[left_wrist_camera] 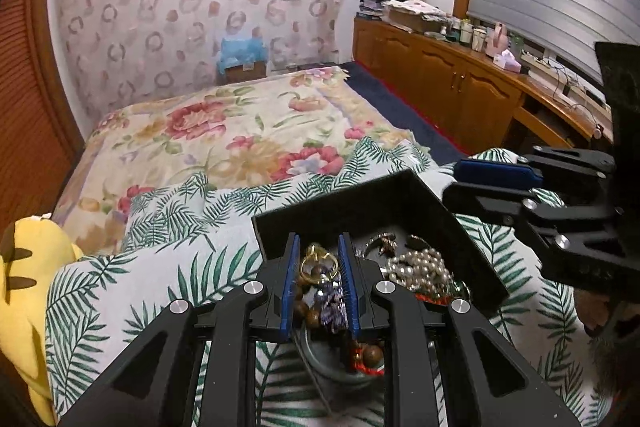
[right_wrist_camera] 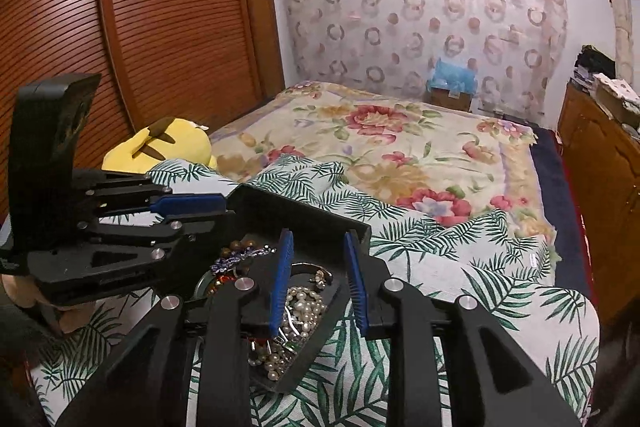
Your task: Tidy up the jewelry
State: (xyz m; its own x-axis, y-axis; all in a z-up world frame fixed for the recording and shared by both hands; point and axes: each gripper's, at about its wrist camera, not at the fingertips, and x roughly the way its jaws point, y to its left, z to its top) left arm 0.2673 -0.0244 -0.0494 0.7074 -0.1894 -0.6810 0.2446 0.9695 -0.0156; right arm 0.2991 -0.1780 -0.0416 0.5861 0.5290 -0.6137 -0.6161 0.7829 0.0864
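Palm-print bedding holds jewelry tray; gold ring between left fingers.

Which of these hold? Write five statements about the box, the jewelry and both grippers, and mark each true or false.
1. The black box sits on a leaf-print cloth. True.
2. A pearl strand lies in the box. True.
3. The right gripper is shut on the pearls. False: its jaws stand apart above the box.
4. The yellow plush toy lies inside the box. False: it lies on the bed, beside the cloth.
5. A gold ring shows between the fingers of the left gripper. True.
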